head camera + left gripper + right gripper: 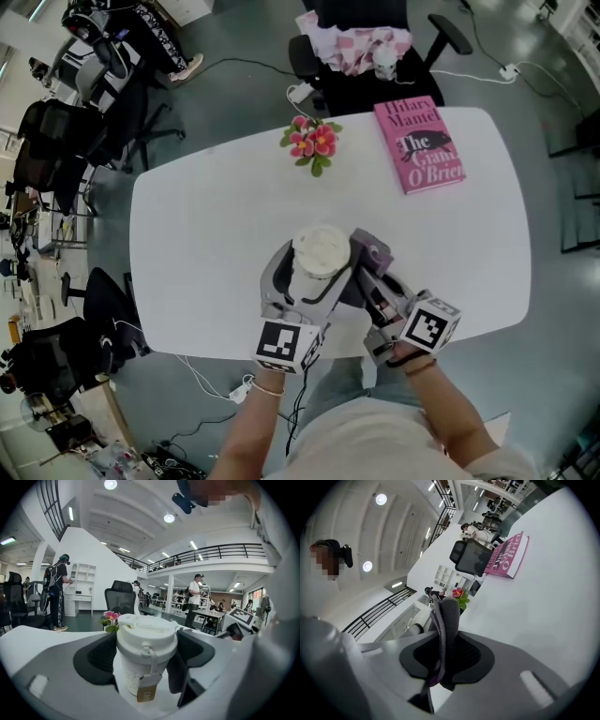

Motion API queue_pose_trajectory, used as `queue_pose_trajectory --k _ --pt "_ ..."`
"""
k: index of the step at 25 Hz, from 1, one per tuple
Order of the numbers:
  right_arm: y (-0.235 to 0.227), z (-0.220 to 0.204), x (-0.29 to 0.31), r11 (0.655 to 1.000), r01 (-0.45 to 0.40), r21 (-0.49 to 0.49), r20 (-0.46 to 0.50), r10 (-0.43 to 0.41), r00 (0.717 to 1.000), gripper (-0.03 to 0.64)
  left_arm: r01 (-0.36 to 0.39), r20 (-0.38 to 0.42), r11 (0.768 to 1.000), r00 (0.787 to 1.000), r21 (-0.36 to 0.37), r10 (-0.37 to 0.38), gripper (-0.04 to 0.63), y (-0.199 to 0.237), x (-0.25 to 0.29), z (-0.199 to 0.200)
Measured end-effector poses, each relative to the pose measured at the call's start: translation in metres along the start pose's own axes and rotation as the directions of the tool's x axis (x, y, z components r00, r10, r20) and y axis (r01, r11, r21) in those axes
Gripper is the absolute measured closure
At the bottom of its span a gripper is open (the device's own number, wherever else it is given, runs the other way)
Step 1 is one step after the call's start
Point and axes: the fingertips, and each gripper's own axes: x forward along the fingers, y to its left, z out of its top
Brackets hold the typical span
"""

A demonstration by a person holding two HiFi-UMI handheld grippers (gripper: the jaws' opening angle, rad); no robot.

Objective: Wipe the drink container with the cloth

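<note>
A white lidded drink cup (320, 251) with a small brown tag stands upright near the front middle of the white table (187, 244). My left gripper (298, 281) is shut on the cup (145, 656), its dark pads pressing both sides below the lid. Just right of the cup, my right gripper (370, 272) is shut on a folded grey-purple cloth (368, 249). In the right gripper view the cloth (445, 634) sticks up from between the pads. The cloth lies close against the cup's right side; whether they touch I cannot tell.
A pink book (419, 145) lies at the table's far right. A small pot of pink flowers (312, 142) stands at the far middle. A black office chair (361, 52) with pink-white fabric is behind the table. Cables run over the grey floor.
</note>
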Motion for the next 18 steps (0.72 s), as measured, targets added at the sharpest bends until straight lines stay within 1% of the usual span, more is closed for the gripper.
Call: queue_pose_trajectory --k 9,18 --pt "-0.011 -0.005 0.004 0.998 0.051 -0.023 -0.031 -0.052 0.998 0.546 -0.003 -0.004 1.000 1.000 -0.001 0.003 0.189 0.000 0.001 0.000" --pt "-0.029 -0.011 0.007 0.986 0.153 -0.061 -0.068 -0.157 0.985 0.546 -0.002 0.001 1.000 1.000 -0.004 0.002 0.189 0.000 0.001 0.001"
